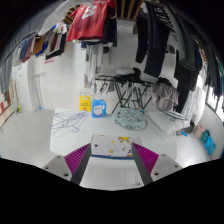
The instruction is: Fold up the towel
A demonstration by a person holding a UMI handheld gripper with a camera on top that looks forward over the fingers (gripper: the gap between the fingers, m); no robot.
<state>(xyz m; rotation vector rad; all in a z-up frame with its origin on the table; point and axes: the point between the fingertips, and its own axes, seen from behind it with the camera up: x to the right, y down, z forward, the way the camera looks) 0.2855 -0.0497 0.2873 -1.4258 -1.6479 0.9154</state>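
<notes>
- Towel: likely the pale grey, flat piece [111, 146] lying between the fingers at the near edge of the white surface [40, 140]; too little of it visible to be sure, and no fold line or corner to be made out.
- Handling, as a judgement: soft, light and limp, no stiffness to carry its own shape. Bound to sag and drape once lifted, liable to drag and bunch if pulled flat across the surface. Not fragile and not slippery, so a firm pinch does no harm.
- Where to take hold, as a judgement: at a corner or along a hem, pinching through the full thickness so that a single layer does not slip out. A grip in the middle would only gather the cloth into a lump.
- Gripper [112, 152]: spread wide, magenta pads [78, 158] facing inward at either side of the grey piece. Whether they touch it cannot be told; no visible squeeze or wrinkle in the cloth.
- Step in hand, as a judgement: early, with folding not visibly begun.
- Farther out across the white surface: a tangle of wire hangers [68, 122], a blue-and-white container [100, 106] with something yellow [85, 99] just beside it, and a round pale object [130, 120], all well apart from the fingers.
- Beyond those: a dark folding rack [128, 88].
- Farthest back and above: a red shirt [90, 18] and black garments [156, 40] hanging.
- Risk, as a judgement: catching only the top layer, or sweeping the cloth off the near edge.
</notes>
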